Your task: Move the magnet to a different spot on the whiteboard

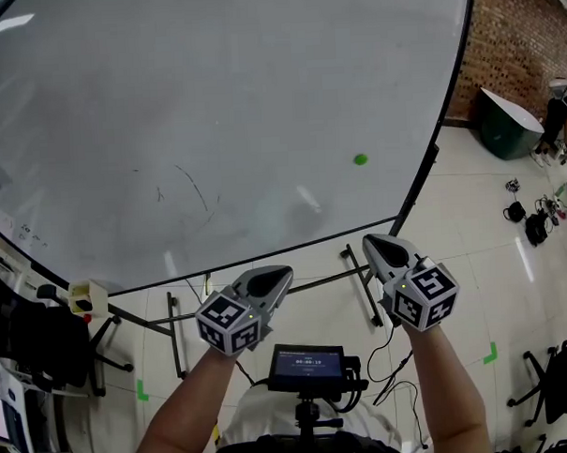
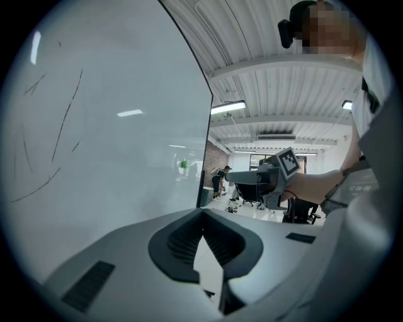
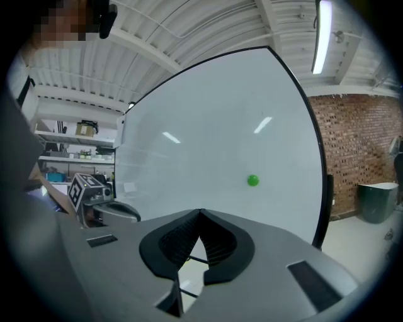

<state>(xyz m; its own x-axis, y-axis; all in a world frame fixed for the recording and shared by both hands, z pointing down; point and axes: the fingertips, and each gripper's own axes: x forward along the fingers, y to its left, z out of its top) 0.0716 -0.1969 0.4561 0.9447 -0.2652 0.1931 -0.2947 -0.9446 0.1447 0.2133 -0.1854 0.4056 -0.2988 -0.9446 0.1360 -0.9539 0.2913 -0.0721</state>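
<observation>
A small green magnet (image 1: 360, 158) sticks to the large whiteboard (image 1: 213, 111), low on its right side. Both grippers hang below the board's lower edge, away from the magnet. My left gripper (image 1: 284, 271) is shut with nothing between its jaws; from it the magnet (image 2: 183, 165) is a far green dot near the board's edge. My right gripper (image 1: 369, 241) is shut and empty too, and lies below the magnet, nearer to it than the left one. In the right gripper view the magnet (image 3: 252, 180) sits above and to the right of the closed jaw tips (image 3: 200, 214).
Faint pen marks (image 1: 193, 187) cross the board's middle. The board's black stand legs (image 1: 361, 283) reach onto the tiled floor. A small box (image 1: 88, 297) sits at the board's lower left, with office chairs (image 1: 35, 344) beyond. A green bin (image 1: 504, 122) and a person (image 1: 553, 115) stand far right.
</observation>
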